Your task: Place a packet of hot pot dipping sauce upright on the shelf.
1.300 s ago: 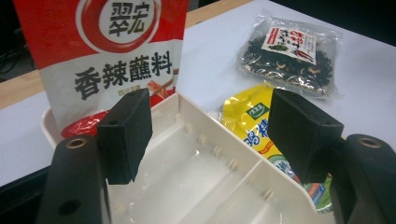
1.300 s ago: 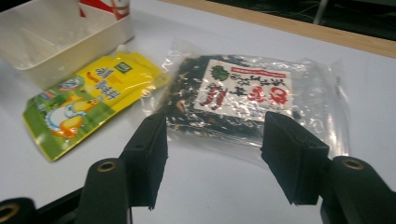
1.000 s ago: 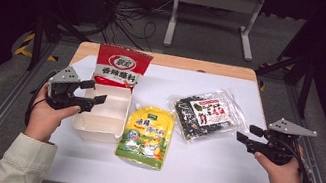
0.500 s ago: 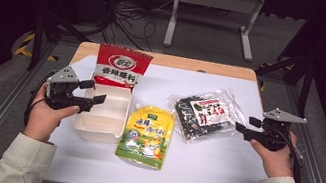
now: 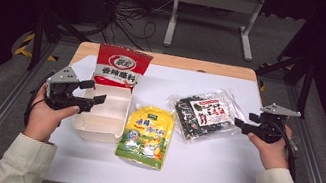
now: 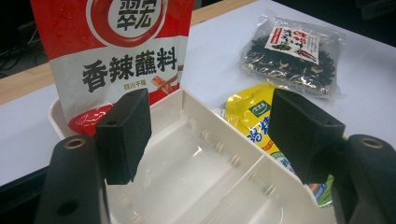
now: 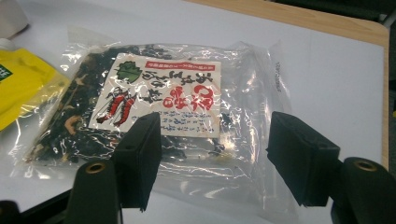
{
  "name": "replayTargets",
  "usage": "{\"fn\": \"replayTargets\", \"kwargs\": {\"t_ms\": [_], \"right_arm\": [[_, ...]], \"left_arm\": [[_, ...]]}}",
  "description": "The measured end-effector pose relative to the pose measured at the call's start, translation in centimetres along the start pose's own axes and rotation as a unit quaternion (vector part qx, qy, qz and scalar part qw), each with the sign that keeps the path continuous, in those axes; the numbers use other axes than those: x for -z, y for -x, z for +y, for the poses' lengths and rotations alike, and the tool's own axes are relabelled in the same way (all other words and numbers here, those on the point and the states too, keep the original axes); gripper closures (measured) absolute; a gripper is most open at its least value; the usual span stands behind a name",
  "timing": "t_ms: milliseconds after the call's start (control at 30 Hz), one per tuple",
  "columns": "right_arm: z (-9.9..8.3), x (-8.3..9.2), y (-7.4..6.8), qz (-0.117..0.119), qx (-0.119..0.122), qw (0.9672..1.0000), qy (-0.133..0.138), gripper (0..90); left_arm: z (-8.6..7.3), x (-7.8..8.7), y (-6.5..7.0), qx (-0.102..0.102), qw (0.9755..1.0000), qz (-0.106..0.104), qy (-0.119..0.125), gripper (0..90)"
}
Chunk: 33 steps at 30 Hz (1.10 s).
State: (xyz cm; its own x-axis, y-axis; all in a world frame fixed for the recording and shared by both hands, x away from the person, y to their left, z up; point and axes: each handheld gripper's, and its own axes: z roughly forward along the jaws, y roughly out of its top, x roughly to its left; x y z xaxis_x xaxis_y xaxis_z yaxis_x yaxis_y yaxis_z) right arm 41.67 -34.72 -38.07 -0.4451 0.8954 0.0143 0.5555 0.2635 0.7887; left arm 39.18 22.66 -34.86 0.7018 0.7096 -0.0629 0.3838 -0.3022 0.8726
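High view: the white divided tray (image 5: 104, 120) lies left of centre, its long axis running up the frame toward the red pouch (image 5: 121, 67). The left gripper (image 5: 94, 93) hovers over the tray's left rim, jaws wide, holding nothing.

Left gripper view: the pouch, upper left, reads 香辣蘸料; a yellow pouch (image 6: 252, 116) lies right of the tray.

Right gripper view: the right gripper (image 7: 212, 156) gapes wide above the clear seaweed packet (image 7: 154, 121), centre frame, empty
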Motion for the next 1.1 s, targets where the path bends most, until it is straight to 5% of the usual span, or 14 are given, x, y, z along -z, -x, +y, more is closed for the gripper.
{"fn": "replayTargets", "kwargs": {"t_ms": [967,1100], "right_arm": [[-1.2,-4.1,2.2,-0.013,-0.045,0.9967,-0.067,29.1],[-1.4,-4.5,2.5,-0.009,-0.067,0.9955,-0.066,25.8]], "left_arm": [[-1.0,0.5,0.6,-0.004,0.9999,0.002,-0.016,29.9],[-1.2,0.7,0.6,-0.004,0.9998,0.004,-0.019,29.7]]}}
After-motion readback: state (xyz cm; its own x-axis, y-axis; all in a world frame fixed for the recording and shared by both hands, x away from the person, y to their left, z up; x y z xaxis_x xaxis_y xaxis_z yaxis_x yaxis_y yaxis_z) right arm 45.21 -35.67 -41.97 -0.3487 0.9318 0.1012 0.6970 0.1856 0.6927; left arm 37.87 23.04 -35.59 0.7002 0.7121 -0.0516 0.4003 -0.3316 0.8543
